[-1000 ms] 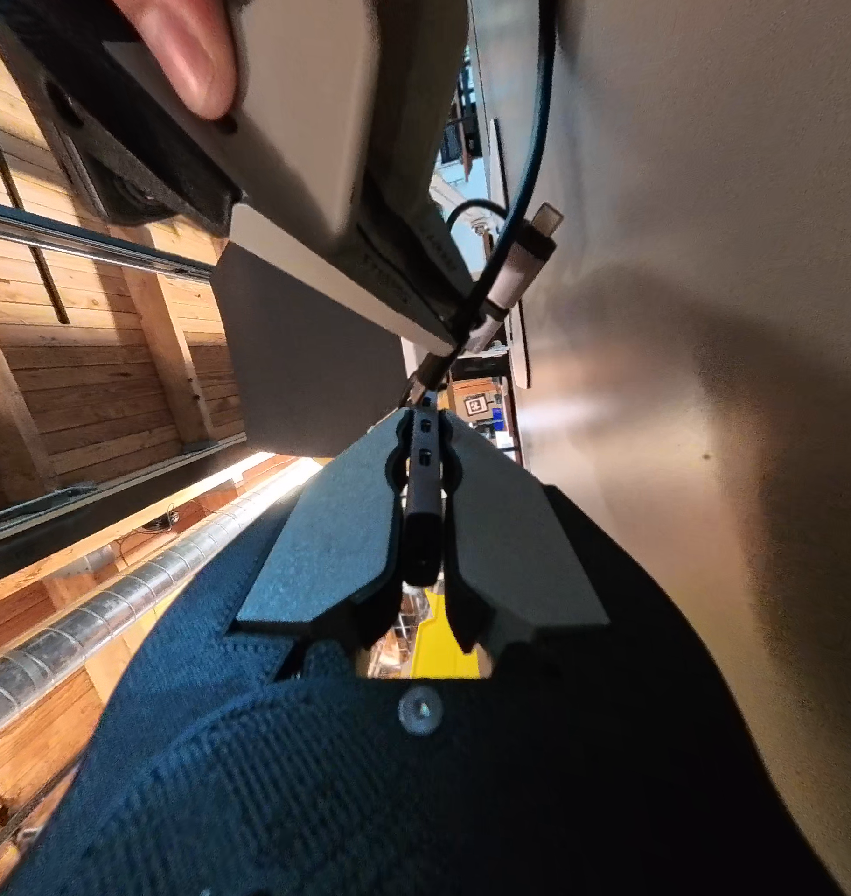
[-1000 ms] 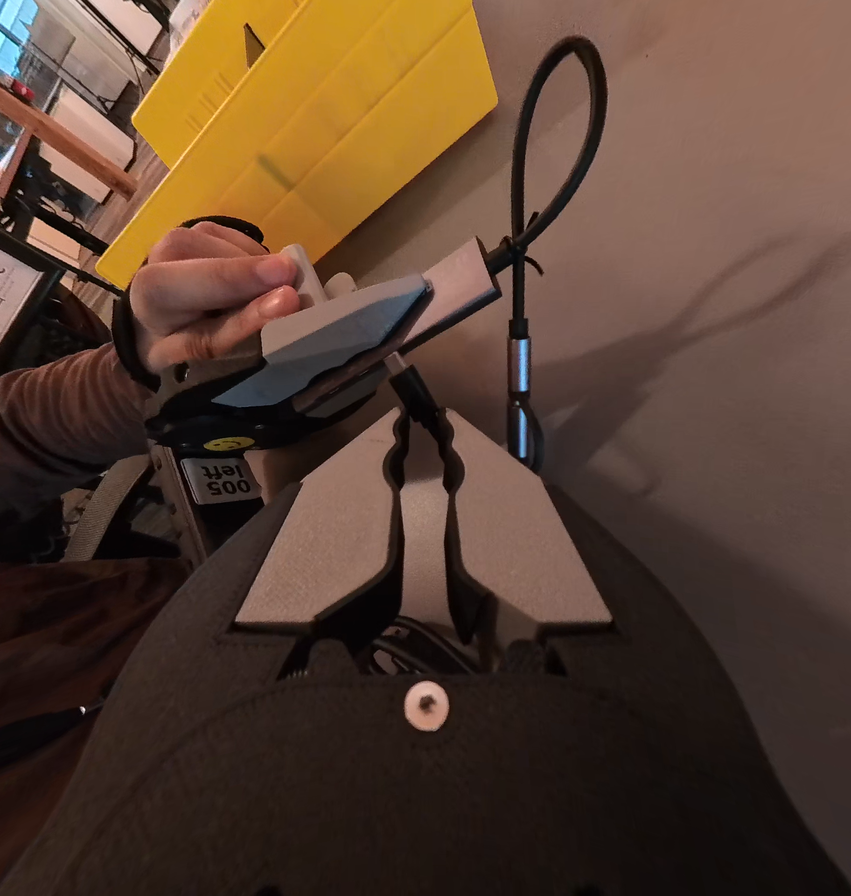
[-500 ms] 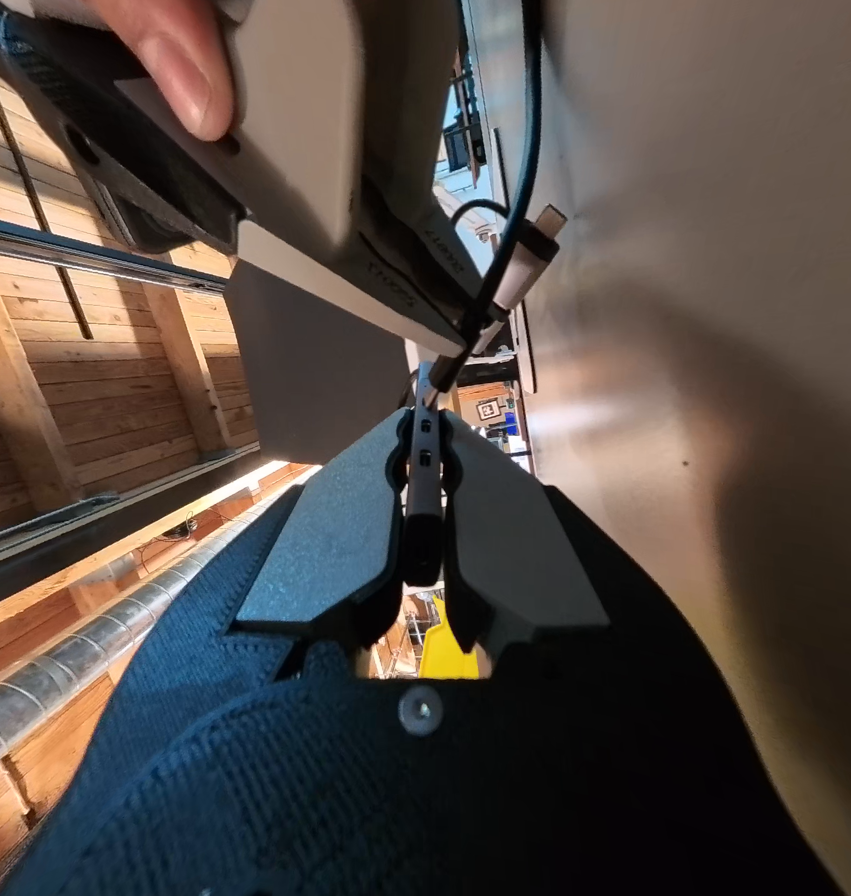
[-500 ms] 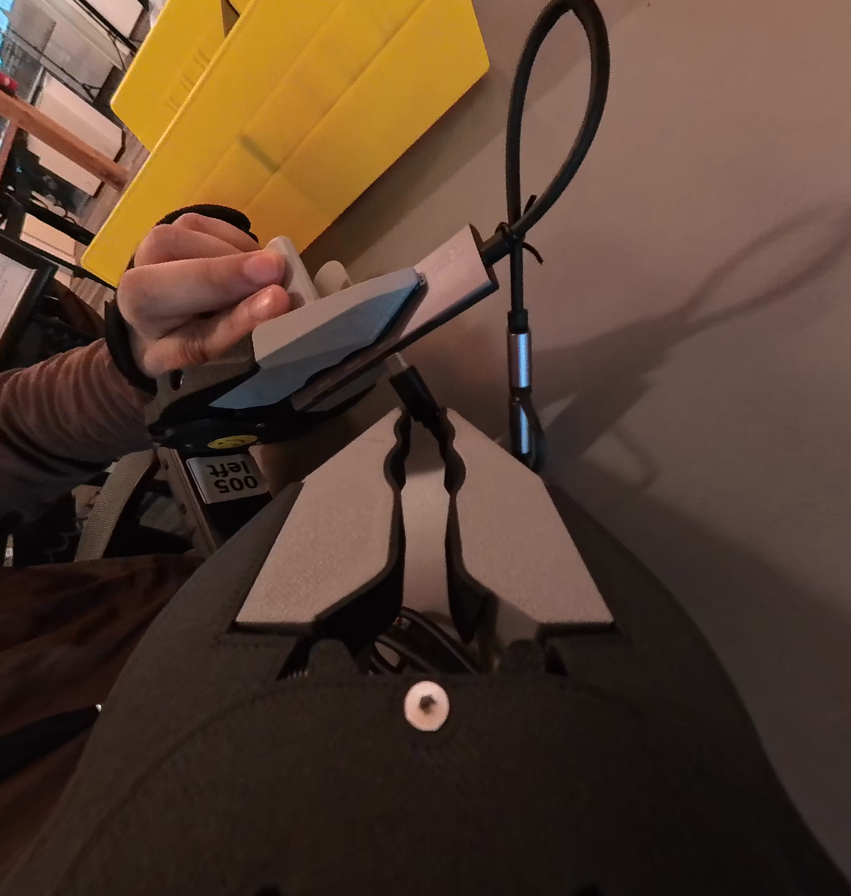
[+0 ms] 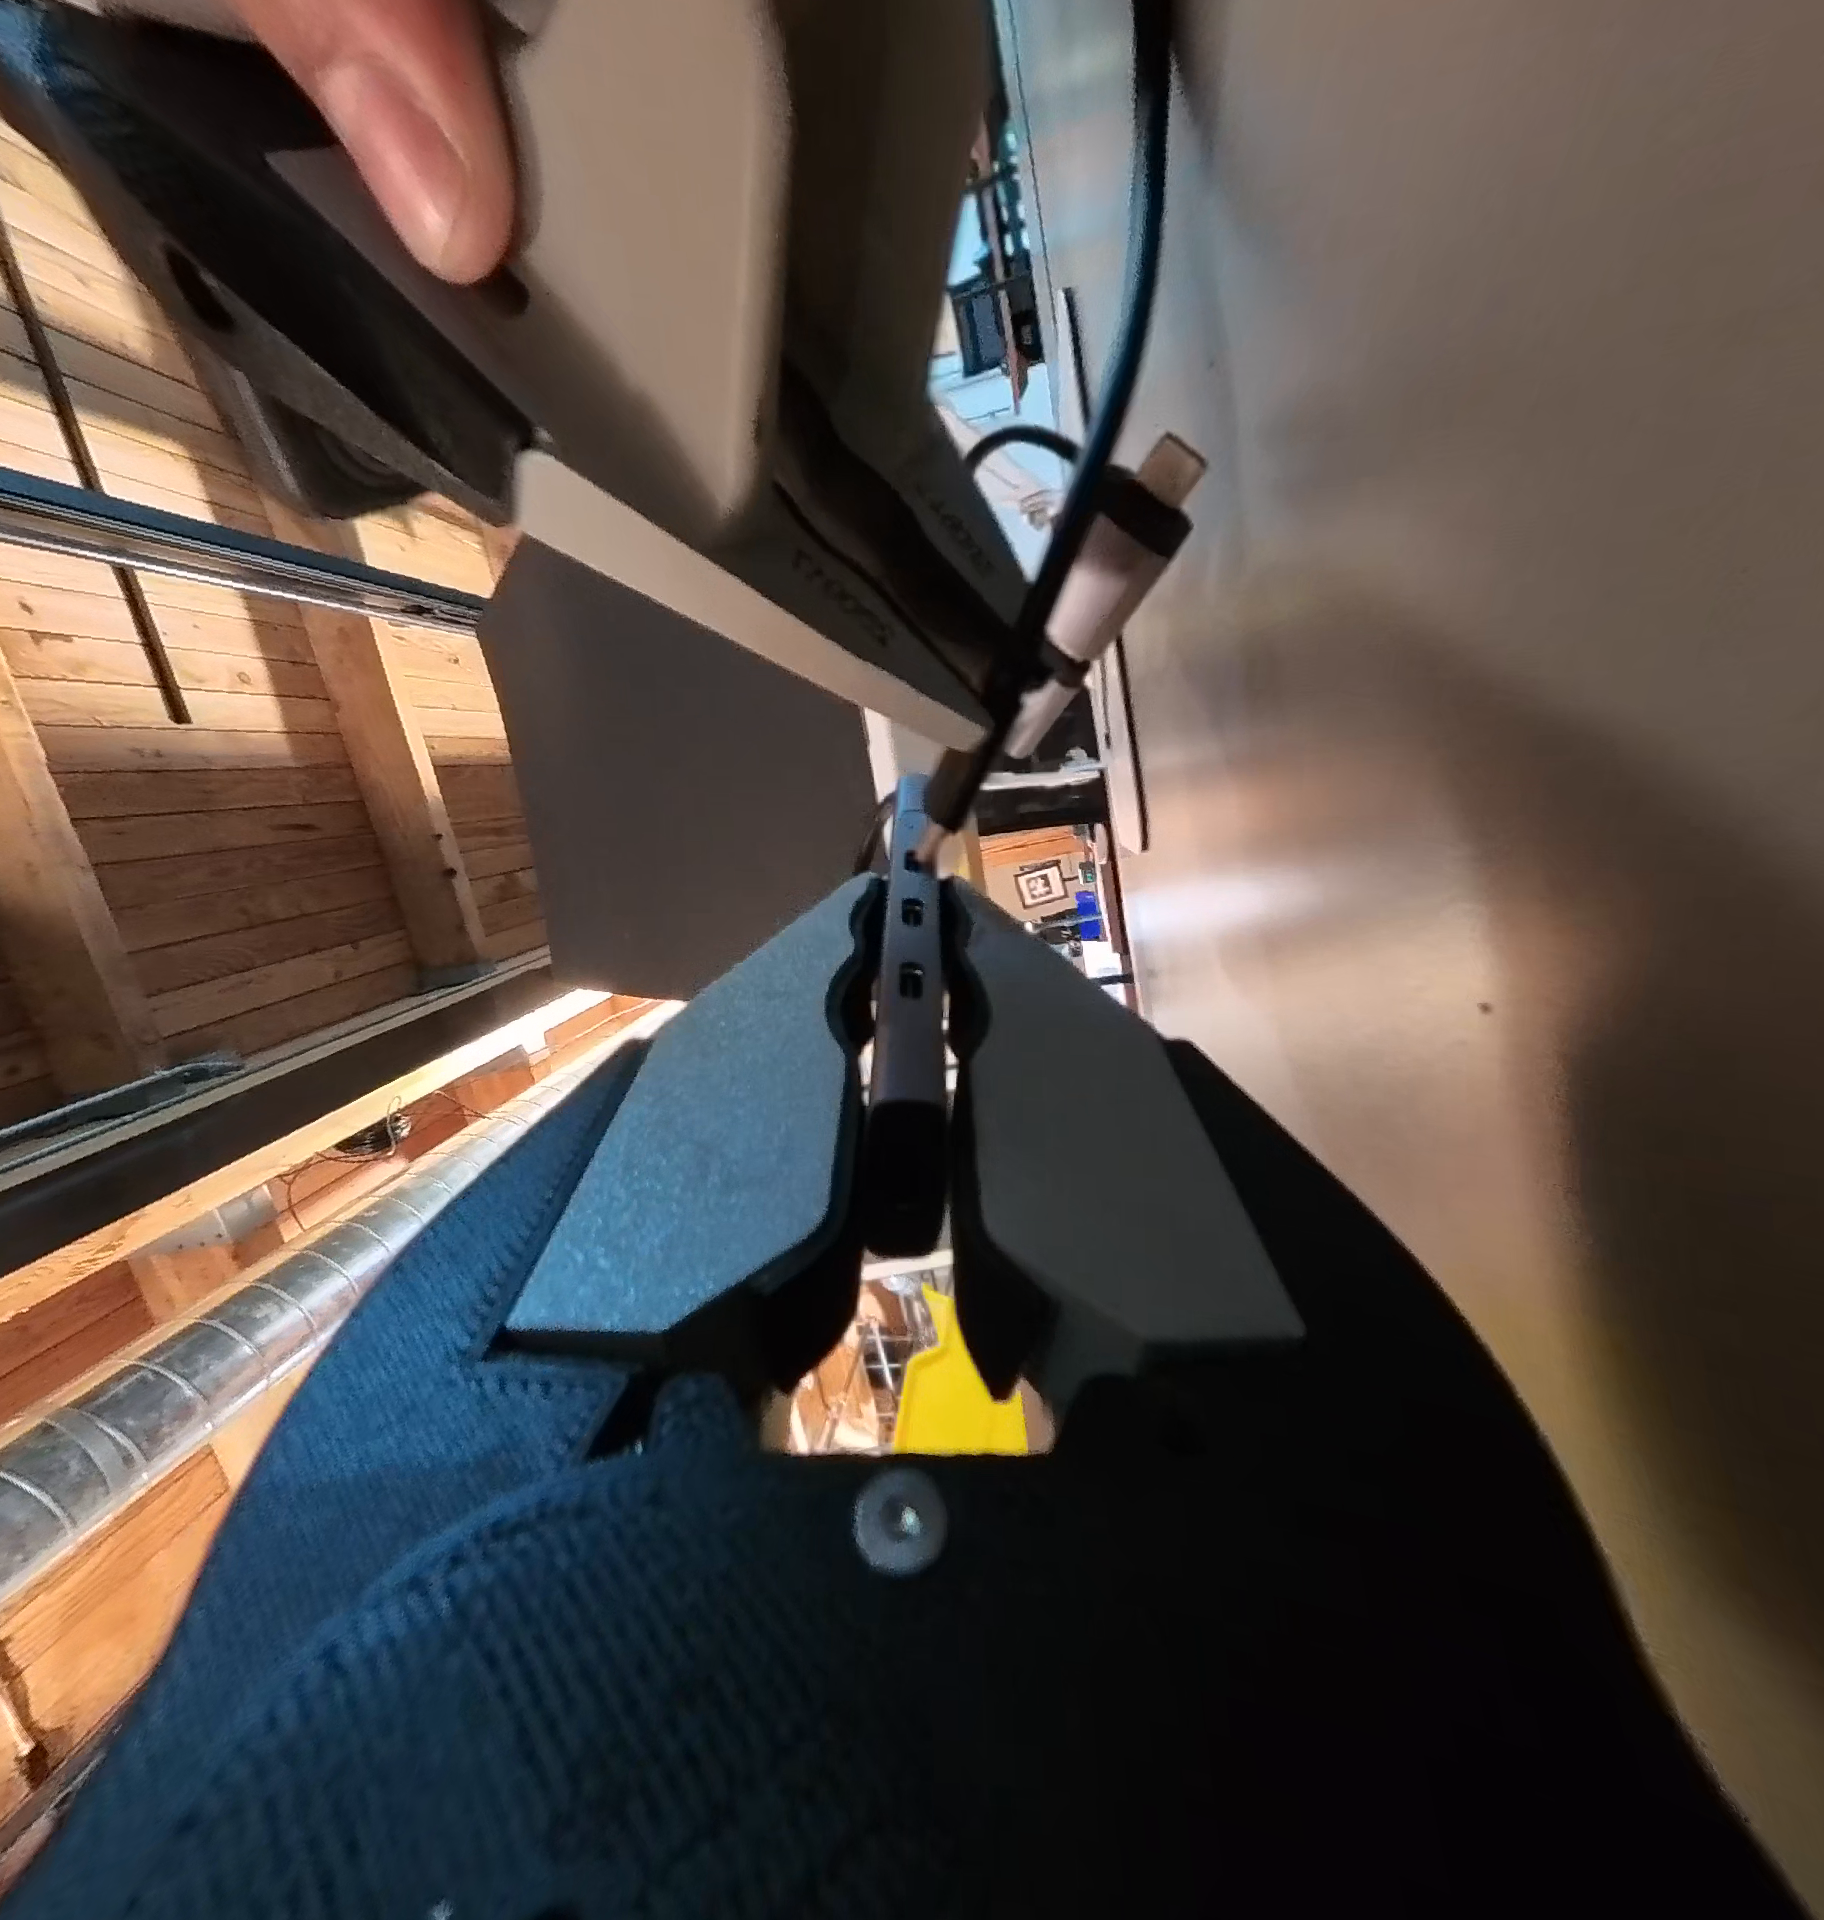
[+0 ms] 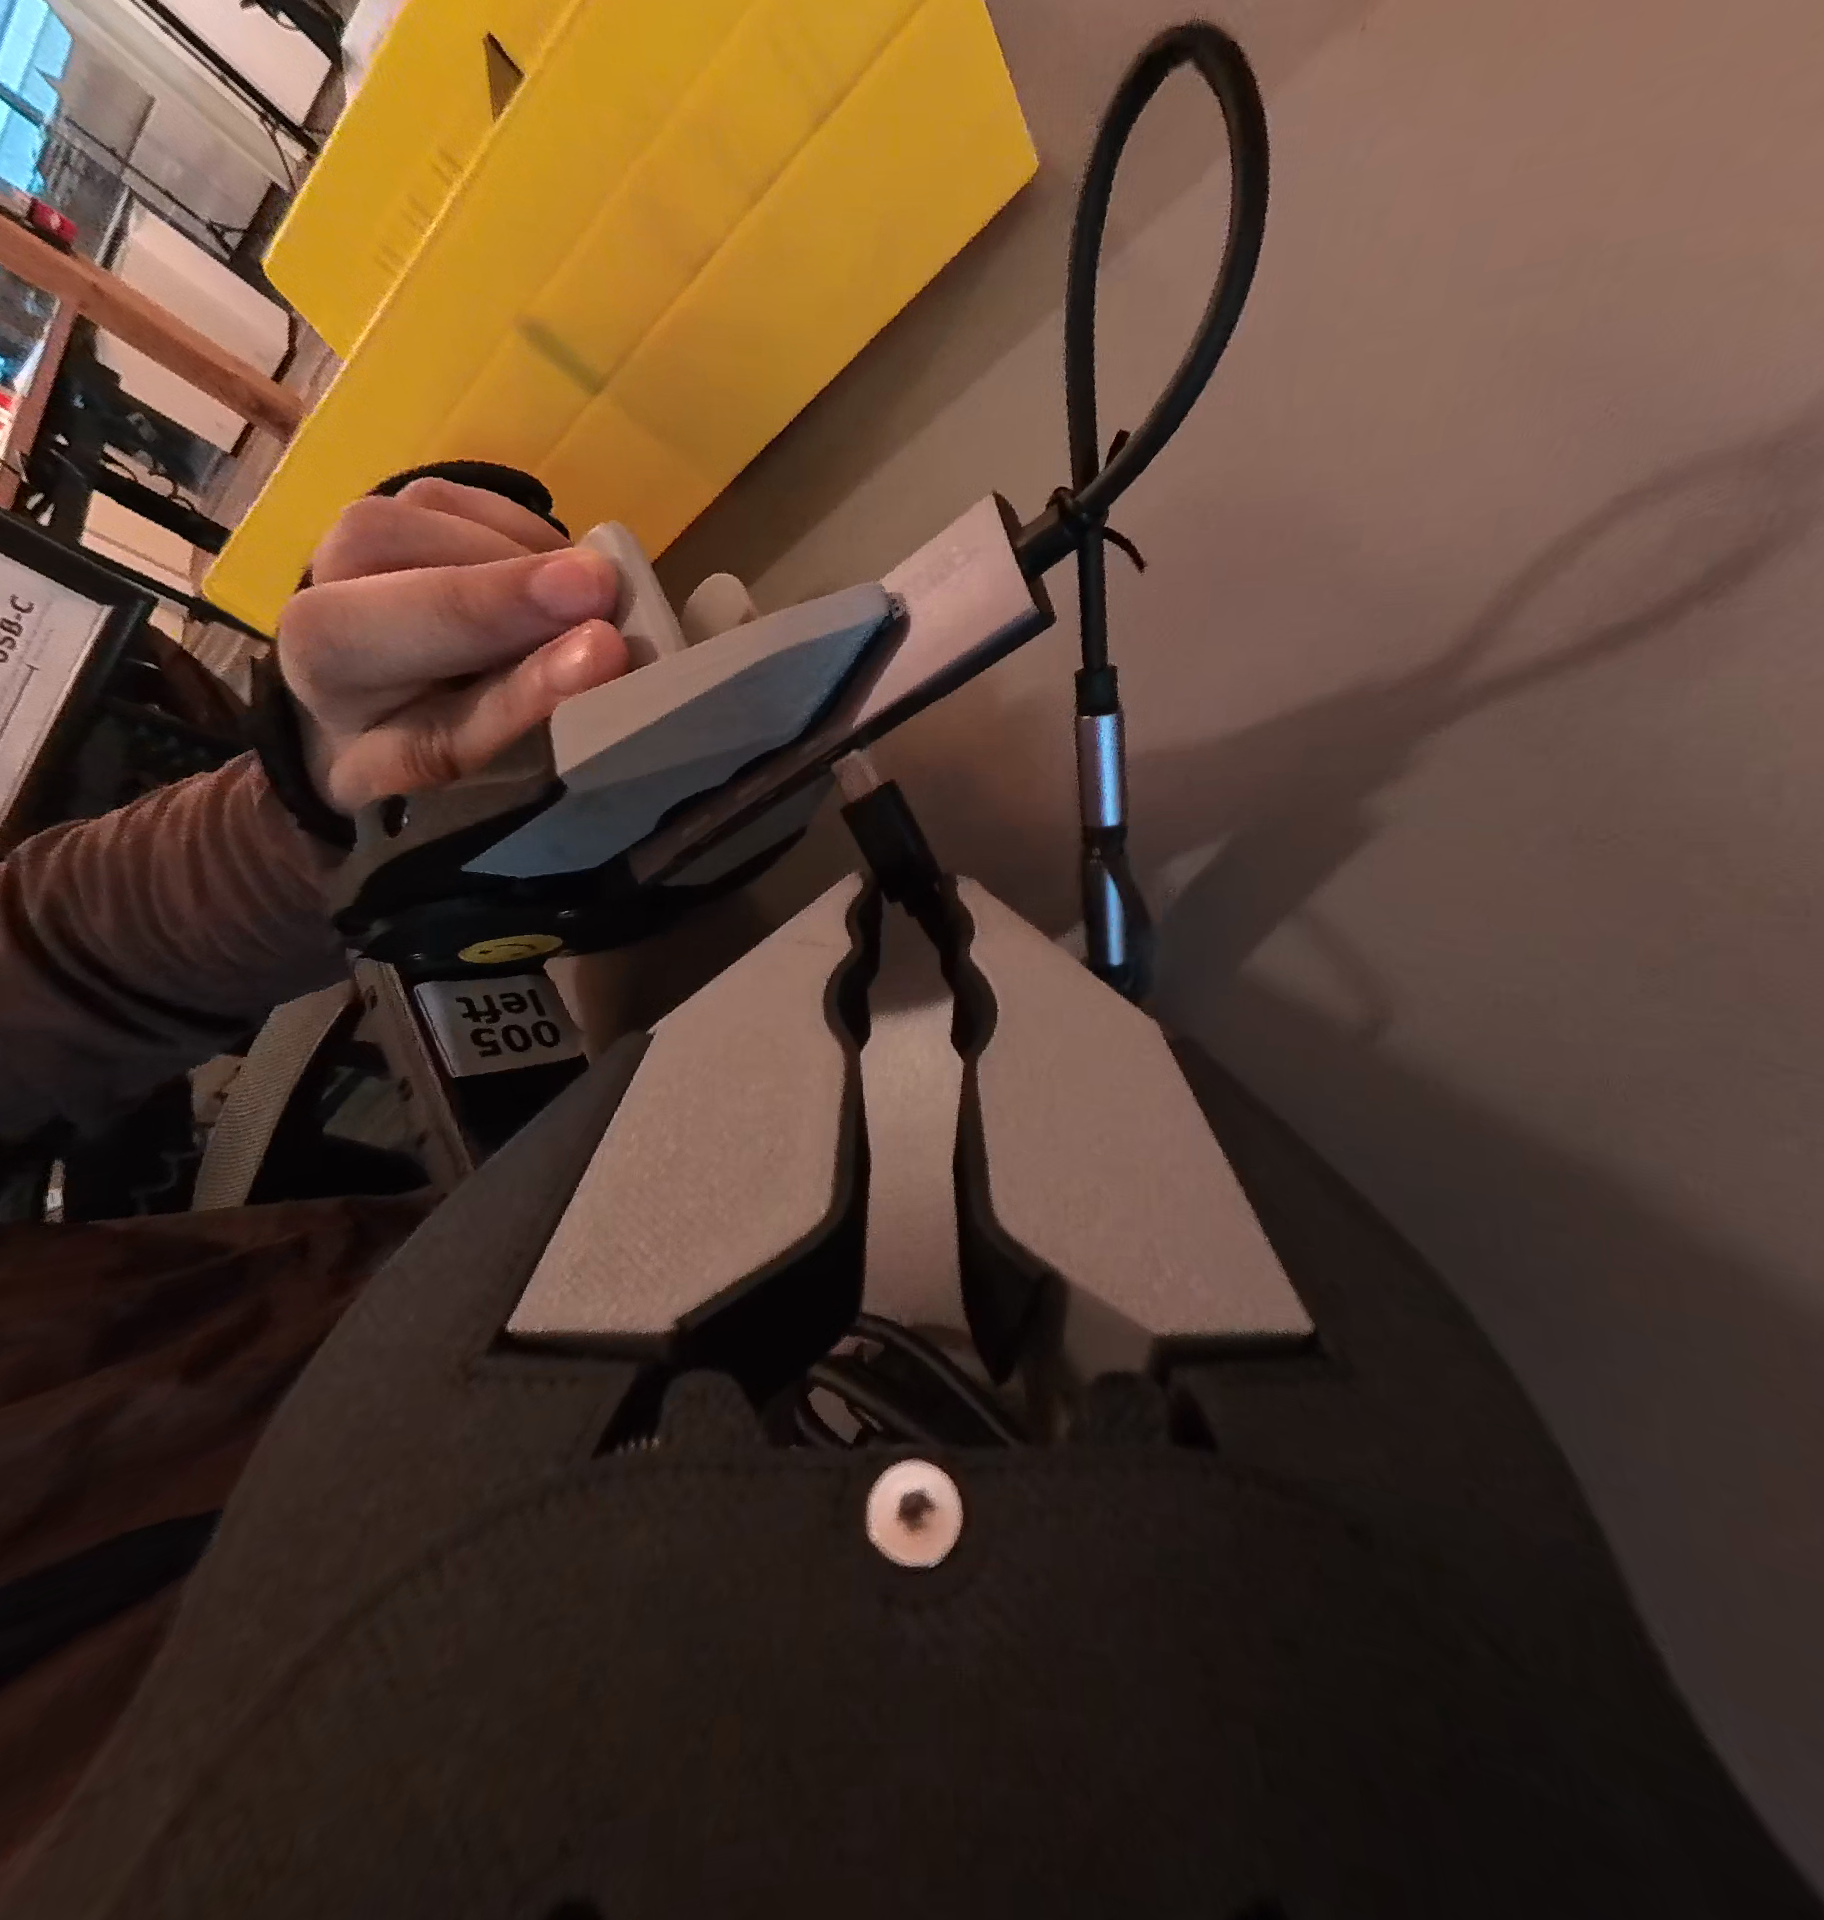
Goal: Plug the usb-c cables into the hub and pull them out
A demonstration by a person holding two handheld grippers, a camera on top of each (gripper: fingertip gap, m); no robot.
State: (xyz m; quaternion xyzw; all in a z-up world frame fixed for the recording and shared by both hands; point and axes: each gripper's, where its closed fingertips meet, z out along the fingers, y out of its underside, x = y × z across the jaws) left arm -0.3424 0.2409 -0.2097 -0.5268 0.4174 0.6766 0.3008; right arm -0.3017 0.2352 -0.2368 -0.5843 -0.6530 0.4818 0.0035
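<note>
Grey hub (image 5: 908,997) sitting clamped edge-on in left gripper (image 5: 906,904) fingers, above worktop (image 6: 1510,935); right gripper (image 6: 908,904) fingers pinching black usb-c plug (image 6: 892,831), tip meeting port. Risk: angled approach jamming or bending connector.

Yellow bin (image 6: 627,239), black cable (image 6: 1168,260), silver-grey hub (image 6: 975,613), beige table (image 6: 1510,520).
</note>
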